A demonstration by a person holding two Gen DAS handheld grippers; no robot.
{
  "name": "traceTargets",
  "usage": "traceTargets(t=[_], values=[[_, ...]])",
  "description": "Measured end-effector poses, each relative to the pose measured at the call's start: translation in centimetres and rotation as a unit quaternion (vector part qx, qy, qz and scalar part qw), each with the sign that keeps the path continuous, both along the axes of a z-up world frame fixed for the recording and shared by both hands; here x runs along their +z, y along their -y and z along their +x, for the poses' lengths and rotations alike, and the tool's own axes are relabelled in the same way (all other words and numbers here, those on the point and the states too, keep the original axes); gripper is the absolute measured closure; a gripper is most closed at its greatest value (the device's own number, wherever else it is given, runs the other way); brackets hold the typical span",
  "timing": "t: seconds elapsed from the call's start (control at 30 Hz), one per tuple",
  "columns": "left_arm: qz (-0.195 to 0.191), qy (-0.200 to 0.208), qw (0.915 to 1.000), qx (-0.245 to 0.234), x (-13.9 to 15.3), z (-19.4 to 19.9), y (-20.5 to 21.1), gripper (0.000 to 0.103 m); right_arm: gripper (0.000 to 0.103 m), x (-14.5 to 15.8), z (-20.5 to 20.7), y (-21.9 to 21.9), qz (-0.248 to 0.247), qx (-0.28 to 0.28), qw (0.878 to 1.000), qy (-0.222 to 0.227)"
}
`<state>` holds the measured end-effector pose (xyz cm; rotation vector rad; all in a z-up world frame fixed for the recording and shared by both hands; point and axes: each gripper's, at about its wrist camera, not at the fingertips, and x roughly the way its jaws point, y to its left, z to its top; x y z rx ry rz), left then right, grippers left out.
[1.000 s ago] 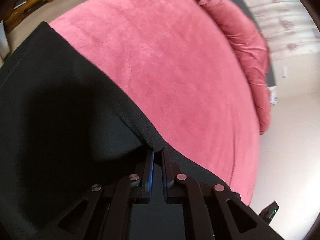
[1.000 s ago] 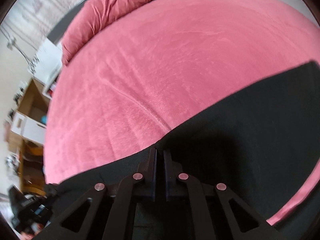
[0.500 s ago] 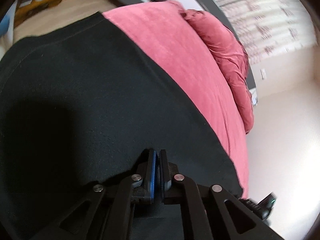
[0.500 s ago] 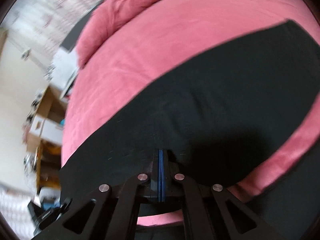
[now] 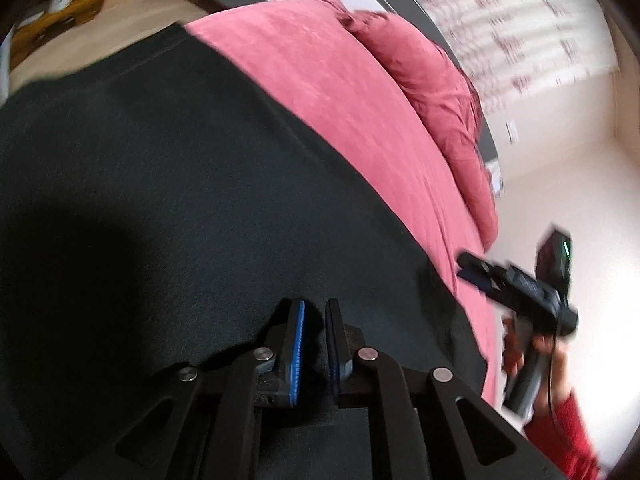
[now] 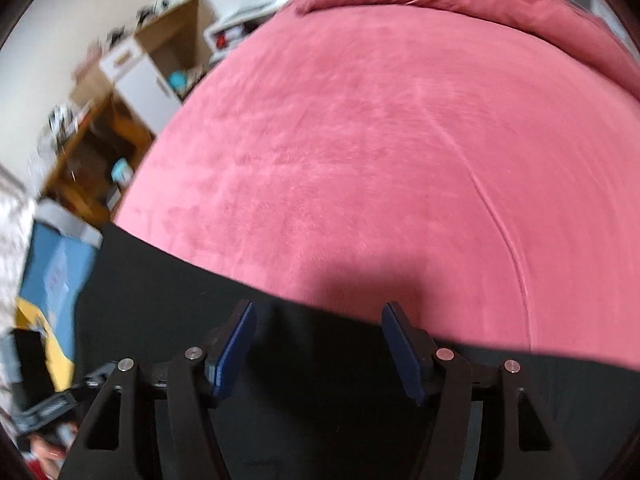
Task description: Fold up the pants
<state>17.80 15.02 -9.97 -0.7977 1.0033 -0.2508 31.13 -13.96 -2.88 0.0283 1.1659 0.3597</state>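
Pants (image 5: 168,208): black, flat on bed (image 6: 360,152), directly beneath both grippers. Left gripper (image 5: 314,344) just parted, nothing pinched; right gripper (image 6: 318,344) just opened wide, empty, at pants' edge.

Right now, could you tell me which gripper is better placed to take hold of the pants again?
Probably the left gripper: its barely parted jaws sit over the pants. The right gripper hangs wide open at their edge.

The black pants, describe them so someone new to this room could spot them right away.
Find the bed with the pink bedspread. Near its front edge lie the black pants, spread flat. They are the only dark fabric on the bed; the rumpled pink duvet lies along the far end.
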Motion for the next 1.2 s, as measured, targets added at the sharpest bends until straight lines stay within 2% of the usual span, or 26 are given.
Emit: traceTargets(t=[0.07, 0.13, 0.23, 0.27, 0.3, 0.33, 0.4, 0.43, 0.63, 0.83, 0.9, 1.0, 1.07, 1.13, 1.2], values=[[0.02, 0.009, 0.9993, -0.029, 0.8, 0.5, 0.4, 0.086, 0.037, -0.9, 1.0, -0.9, -0.004, 0.033, 0.999, -0.021], [0.026, 0.007, 0.9984, -0.049, 0.9, 0.7, 0.6, 0.086, 0.037, -2.0, 1.4, -1.5, -0.008, 0.066, 0.997, -0.042], [0.012, 0.002, 0.999, -0.043, 0.8, 0.9, 0.5, 0.086, 0.037, -3.2, 1.1, -2.5, -0.04, 0.117, 0.991, -0.048], [0.004, 0.001, 0.9993, -0.038, 0.7, 1.1, 0.5, 0.086, 0.042, -3.4, 0.7, -2.9, -0.06, 0.134, 0.988, -0.039], [-0.003, 0.0, 0.9994, -0.034, 0.5, 1.0, 0.4, 0.086, 0.055, -3.5, 0.0, -3.5, -0.084, 0.151, 0.985, -0.026], [-0.007, -0.001, 0.9995, -0.03, 0.4, 0.9, 0.3, 0.086, 0.062, -3.6, -0.5, -3.8, -0.095, 0.168, 0.981, -0.015], [-0.009, 0.001, 0.9996, -0.026, 0.4, 0.6, 0.3, 0.086, 0.089, -3.5, -1.2, -4.0, -0.094, 0.176, 0.98, 0.001], [-0.005, 0.001, 0.9997, -0.025, 0.5, 0.6, 0.4, 0.086, 0.092, -3.5, -1.5, -4.0, -0.098, 0.173, 0.98, 0.009], [0.008, -0.002, 0.9997, -0.023, 0.8, -0.1, 0.5, 0.085, 0.097, -2.5, -4.5, -4.3, -0.096, 0.136, 0.984, 0.062], [-0.002, 0.002, 0.9998, -0.022, 2.0, -1.0, 0.6, 0.083, 0.098, 0.9, -10.1, -2.7, -0.047, 0.113, 0.987, 0.106], [-0.007, 0.004, 0.9998, -0.017, 2.4, -1.2, 0.7, 0.079, 0.098, 1.4, -12.4, -1.8, -0.036, 0.108, 0.987, 0.115], [-0.031, 0.011, 0.9995, -0.001, 3.1, -1.5, 0.7, 0.063, 0.098, 0.9, -16.0, -1.1, -0.026, 0.101, 0.988, 0.116], [-0.055, 0.017, 0.9983, 0.007, 3.4, -1.6, 0.8, 0.04, 0.098, -0.5, -17.8, -1.2, -0.028, 0.098, 0.988, 0.116], [-0.066, 0.016, 0.9975, 0.022, 3.6, -1.6, 1.0, 0.029, 0.098, -1.6, -19.5, -1.1, -0.024, 0.085, 0.989, 0.117], [-0.056, -0.005, 0.9976, 0.04, 3.5, -1.0, 1.4, 0.025, 0.098, -2.4, -19.9, -1.1, -0.013, 0.064, 0.99, 0.122]])
